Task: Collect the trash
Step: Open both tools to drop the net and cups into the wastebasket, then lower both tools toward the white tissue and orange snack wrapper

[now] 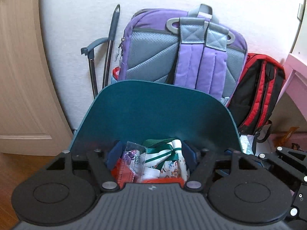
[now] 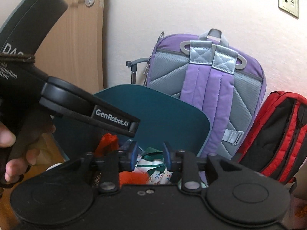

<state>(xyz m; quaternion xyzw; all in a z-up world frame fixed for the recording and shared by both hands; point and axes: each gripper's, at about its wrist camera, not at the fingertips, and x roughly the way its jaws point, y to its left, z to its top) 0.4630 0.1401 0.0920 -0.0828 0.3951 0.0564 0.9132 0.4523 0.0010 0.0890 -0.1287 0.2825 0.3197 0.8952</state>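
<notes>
A bin with a raised dark teal lid (image 1: 157,113) stands before the wall; the lid also shows in the right wrist view (image 2: 163,118). Inside lie trash: an orange wrapper (image 1: 124,170), a clear plastic pack (image 1: 134,157) and a white-and-green wrapper (image 1: 165,157). My left gripper (image 1: 151,153) hangs open over the bin mouth, its blue fingertips wide apart above the trash, holding nothing. My right gripper (image 2: 150,156) is also over the bin, its blue pads partly apart with the white-and-green wrapper (image 2: 151,164) showing below between them. The left gripper's body (image 2: 92,107) crosses the right wrist view.
A purple and grey backpack (image 1: 184,51) leans on the white wall behind the bin, with a red and black backpack (image 1: 259,94) to its right. A grey-handled tool (image 1: 111,44) leans at the left. A wooden door (image 1: 21,67) is further left. Pink furniture (image 1: 295,71) stands at right.
</notes>
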